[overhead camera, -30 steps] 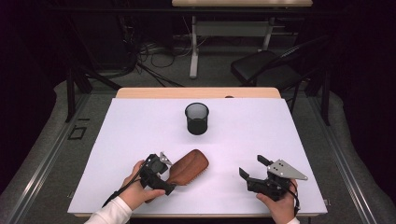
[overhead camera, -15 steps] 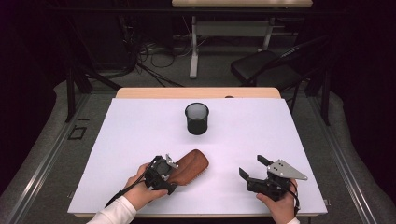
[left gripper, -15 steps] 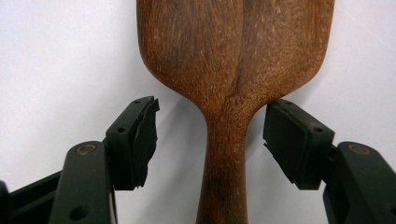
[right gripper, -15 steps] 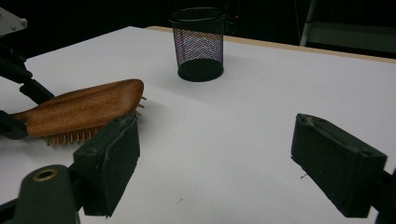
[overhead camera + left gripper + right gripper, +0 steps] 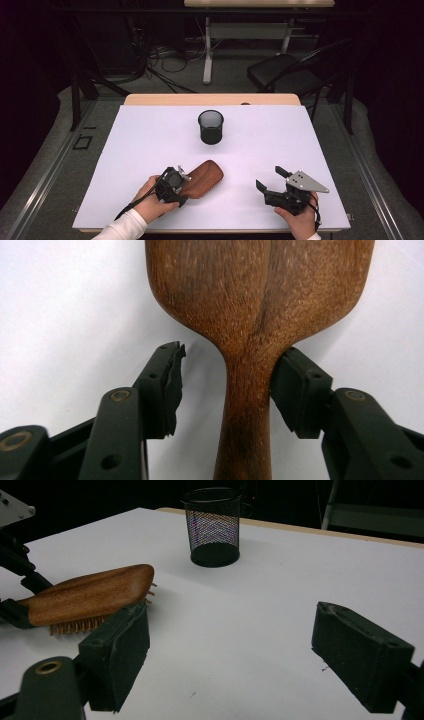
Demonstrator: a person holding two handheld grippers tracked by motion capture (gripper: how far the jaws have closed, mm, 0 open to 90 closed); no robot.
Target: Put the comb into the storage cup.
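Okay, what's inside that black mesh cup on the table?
Through the mesh cup's wall only its dark base shows; it looks empty. The high view's angle hides the very bottom.

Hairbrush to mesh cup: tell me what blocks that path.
Nothing visible does. Bare white table lies between the wooden hairbrush and the black mesh cup. The left gripper straddles the brush's handle; the right gripper sits off to the side.

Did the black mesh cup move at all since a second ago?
No. The mesh cup sits at the same spot on the white table, just as far from its wooden back edge as before.
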